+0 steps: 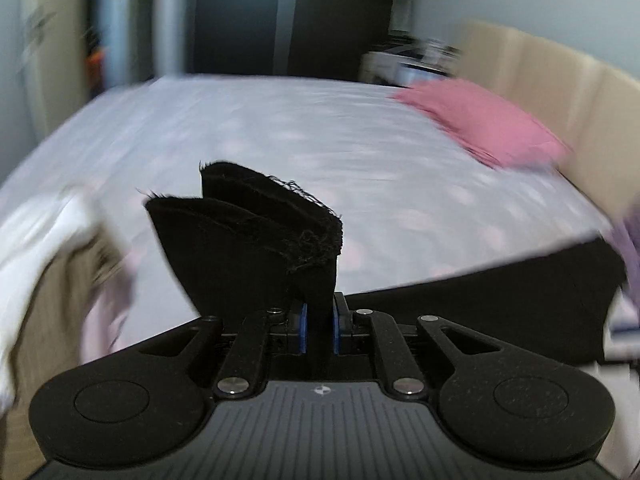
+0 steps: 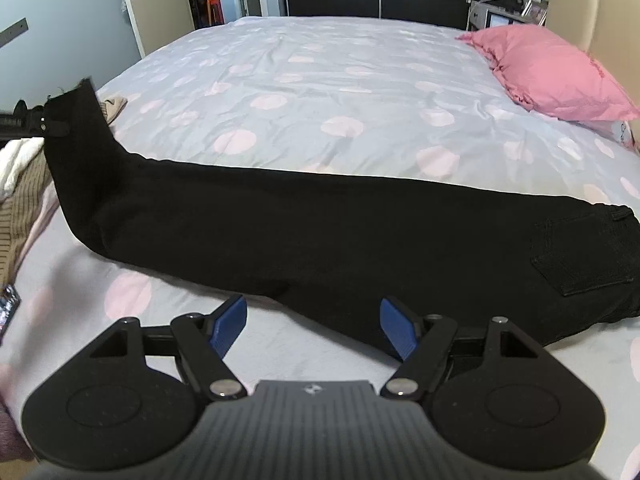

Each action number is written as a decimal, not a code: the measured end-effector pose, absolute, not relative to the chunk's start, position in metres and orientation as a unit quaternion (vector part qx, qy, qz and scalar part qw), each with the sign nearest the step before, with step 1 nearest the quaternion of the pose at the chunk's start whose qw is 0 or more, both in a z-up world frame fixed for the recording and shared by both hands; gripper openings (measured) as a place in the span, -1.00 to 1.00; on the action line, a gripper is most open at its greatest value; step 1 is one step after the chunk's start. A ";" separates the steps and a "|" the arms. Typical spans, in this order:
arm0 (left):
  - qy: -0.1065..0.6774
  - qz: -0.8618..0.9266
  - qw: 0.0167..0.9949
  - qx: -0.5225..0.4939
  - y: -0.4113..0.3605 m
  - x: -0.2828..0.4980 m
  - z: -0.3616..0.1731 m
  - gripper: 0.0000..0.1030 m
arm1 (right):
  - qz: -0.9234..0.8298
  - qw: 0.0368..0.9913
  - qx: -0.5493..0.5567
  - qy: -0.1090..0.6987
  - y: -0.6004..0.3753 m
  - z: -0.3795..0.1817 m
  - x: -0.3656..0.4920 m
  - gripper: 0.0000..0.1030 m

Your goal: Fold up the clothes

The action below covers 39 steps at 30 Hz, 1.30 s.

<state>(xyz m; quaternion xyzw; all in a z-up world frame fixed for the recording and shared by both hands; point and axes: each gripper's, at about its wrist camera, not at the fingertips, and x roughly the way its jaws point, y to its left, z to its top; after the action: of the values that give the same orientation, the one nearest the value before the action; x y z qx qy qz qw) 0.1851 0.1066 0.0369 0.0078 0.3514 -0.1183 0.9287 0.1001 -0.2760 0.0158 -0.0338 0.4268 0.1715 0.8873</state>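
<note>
My left tool [image 1: 319, 328] is clamped on the frayed hem end of the black trousers [image 2: 304, 232], the dark cloth standing up in folds between its blue pads [image 1: 303, 326]. From the right wrist view I see that same tool [image 2: 54, 126] at the far left, holding the leg end raised off the bed [image 2: 320, 80]. The remaining length of the trousers lies flat along the near edge of the bed, stretching to the right, where the back pocket [image 2: 580, 256] faces up near the right edge. My right tool [image 2: 313, 330] stands wide with nothing between its pads, just above the bedspread beside the trousers' near border. A pink pillow [image 2: 556, 68] sits at the far right corner by the headboard. A heap of white and beige clothes [image 2: 20, 184] lies at the left edge, beside the lifted hem.
</note>
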 end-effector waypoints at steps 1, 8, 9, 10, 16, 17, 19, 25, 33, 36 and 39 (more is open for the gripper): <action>0.345 -0.136 0.928 0.026 0.089 0.181 0.039 -0.83 | 0.173 0.886 -0.031 0.429 -0.280 0.019 0.103 0.48; 0.328 -0.242 0.905 0.121 -0.034 0.147 0.013 -0.83 | 0.170 0.881 0.023 0.441 -0.303 0.012 0.121 0.48; 0.330 -0.253 0.900 0.133 -0.050 0.142 0.003 -0.83 | 0.167 0.880 0.027 0.444 -0.306 0.010 0.122 0.48; 0.334 -0.260 0.894 0.146 -0.064 0.137 -0.008 -0.83 | 0.163 0.879 0.030 0.448 -0.309 0.007 0.123 0.48; 0.364 -0.282 0.867 0.190 -0.101 0.121 -0.069 -0.69 | 0.143 0.871 0.065 0.466 -0.327 -0.008 0.125 0.48; 0.363 -0.291 0.864 0.194 -0.100 0.117 -0.070 -0.66 | 0.141 0.870 0.072 0.467 -0.329 -0.010 0.125 0.48; 0.353 -0.312 0.855 0.218 -0.097 0.105 -0.069 -0.50 | 0.145 0.868 0.086 0.467 -0.331 -0.011 0.123 0.48; 0.310 -0.330 0.834 0.316 -0.081 0.074 -0.056 -0.17 | 0.168 0.866 0.124 0.455 -0.323 -0.005 0.128 0.48; 0.336 -0.256 0.840 0.340 -0.033 0.096 -0.076 -0.34 | 0.218 0.844 0.172 0.458 -0.283 -0.009 0.149 0.46; 0.334 -0.252 0.836 0.355 -0.033 0.101 -0.085 -0.35 | 0.218 0.835 0.182 0.470 -0.272 -0.020 0.160 0.46; 0.328 -0.257 0.828 0.375 -0.035 0.100 -0.092 -0.36 | 0.218 0.828 0.195 0.478 -0.264 -0.030 0.172 0.29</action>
<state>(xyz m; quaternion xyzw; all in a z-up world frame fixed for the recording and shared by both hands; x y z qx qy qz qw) 0.0998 -0.0347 -0.0919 0.3752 0.3280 -0.2574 0.8279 0.1725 -0.2642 -0.0302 0.1949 0.4780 0.2183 0.8282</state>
